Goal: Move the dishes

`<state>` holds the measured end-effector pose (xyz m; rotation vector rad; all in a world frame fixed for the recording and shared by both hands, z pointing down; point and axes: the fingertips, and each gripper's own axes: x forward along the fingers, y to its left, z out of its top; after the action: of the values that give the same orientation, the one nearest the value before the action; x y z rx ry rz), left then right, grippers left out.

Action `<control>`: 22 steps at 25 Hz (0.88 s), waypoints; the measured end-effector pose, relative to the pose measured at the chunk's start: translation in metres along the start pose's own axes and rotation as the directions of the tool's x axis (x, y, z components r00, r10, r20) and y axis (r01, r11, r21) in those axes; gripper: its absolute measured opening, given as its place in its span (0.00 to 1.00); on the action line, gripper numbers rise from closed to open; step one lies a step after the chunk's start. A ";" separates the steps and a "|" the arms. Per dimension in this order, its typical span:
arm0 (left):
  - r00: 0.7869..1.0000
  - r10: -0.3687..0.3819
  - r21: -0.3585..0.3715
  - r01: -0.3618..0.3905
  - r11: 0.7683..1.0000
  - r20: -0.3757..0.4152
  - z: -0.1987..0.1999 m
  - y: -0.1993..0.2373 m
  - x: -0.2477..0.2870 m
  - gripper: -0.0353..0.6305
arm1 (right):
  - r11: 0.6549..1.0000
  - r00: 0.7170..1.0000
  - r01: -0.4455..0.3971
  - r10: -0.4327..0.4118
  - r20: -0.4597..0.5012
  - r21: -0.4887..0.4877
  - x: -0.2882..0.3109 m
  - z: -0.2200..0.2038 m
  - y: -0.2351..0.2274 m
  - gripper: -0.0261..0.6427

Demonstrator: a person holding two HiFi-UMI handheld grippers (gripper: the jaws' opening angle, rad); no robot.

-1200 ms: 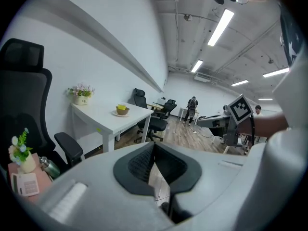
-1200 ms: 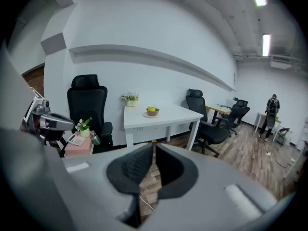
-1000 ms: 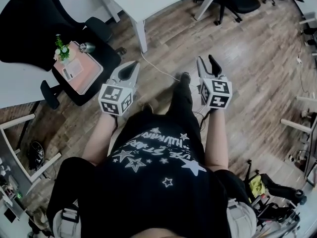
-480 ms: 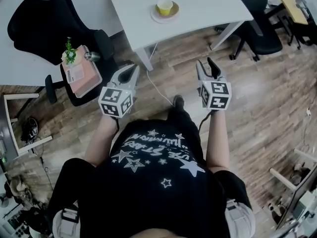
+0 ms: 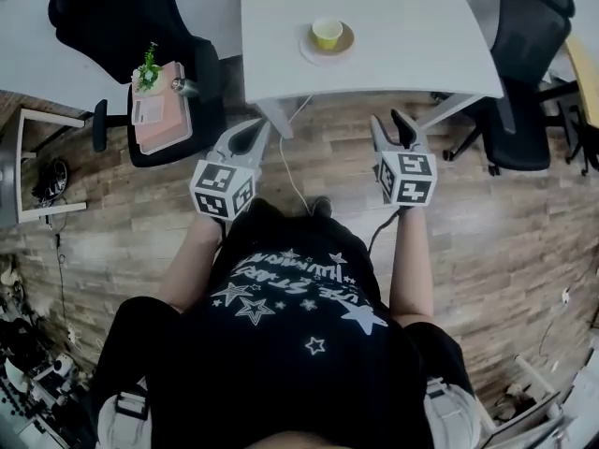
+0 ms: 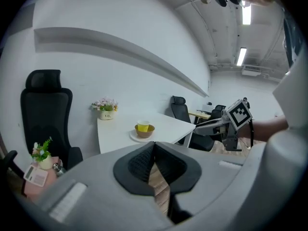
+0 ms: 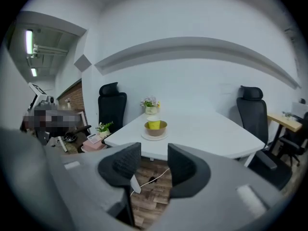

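Two grippers, neither touching the dishes (image 5: 327, 36). Left gripper (image 5: 251, 131) jaws pressed together on nothing; right gripper (image 5: 389, 121) jaws moderately apart, empty.

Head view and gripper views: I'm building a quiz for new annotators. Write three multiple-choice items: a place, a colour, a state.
1. Where is the cup? A in a sink; B in the bowl on the table; C on a stove.
2. What colour is the cup? A yellow; B blue; C red.
3. How do the jaws of the right gripper stand? A shut on a spoon; B shut, empty; C apart, empty.
Answers: B, the gripper views show it inside the bowl. A, it looks yellow in every view. C, its own view shows a gap between them.
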<state>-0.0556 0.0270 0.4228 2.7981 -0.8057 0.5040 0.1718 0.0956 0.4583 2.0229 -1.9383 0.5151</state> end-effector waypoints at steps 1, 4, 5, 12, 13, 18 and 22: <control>1.000 0.019 -0.006 -0.019 1.000 -0.005 -0.002 0.001 0.000 0.07 | 1.000 1.000 -0.021 0.021 -0.003 -0.020 0.006 0.003 0.002 0.31; 0.997 0.068 -0.027 -0.069 0.997 -0.022 -0.008 0.004 -0.002 0.07 | 0.994 0.997 -0.081 0.080 -0.021 -0.075 0.024 0.011 0.009 0.31; 0.996 0.080 -0.034 -0.081 0.996 -0.026 -0.009 0.006 -0.002 0.07 | 0.991 0.995 -0.098 0.096 -0.027 -0.087 0.030 0.013 0.011 0.31; 0.992 0.120 -0.071 -0.122 0.990 -0.033 -0.010 0.018 0.006 0.07 | 0.977 0.991 -0.130 0.124 -0.046 -0.171 0.064 0.031 0.021 0.31; 0.992 0.121 -0.075 -0.123 0.990 -0.034 -0.010 0.019 0.008 0.07 | 0.975 0.993 -0.118 0.113 -0.039 -0.189 0.068 0.035 0.021 0.30; 0.992 0.119 -0.087 -0.122 0.989 -0.036 -0.006 0.030 0.031 0.07 | 0.954 0.993 -0.116 0.107 -0.048 -0.277 0.090 0.053 0.019 0.30; 0.993 0.118 -0.101 -0.120 0.988 -0.026 0.005 0.051 0.059 0.07 | 0.908 0.986 -0.162 0.133 -0.101 -0.386 0.127 0.066 0.022 0.30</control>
<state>-0.0349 -0.0452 0.4442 2.6586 -0.9706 0.4937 0.1573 -0.0484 0.4559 1.5950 -1.9720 0.2025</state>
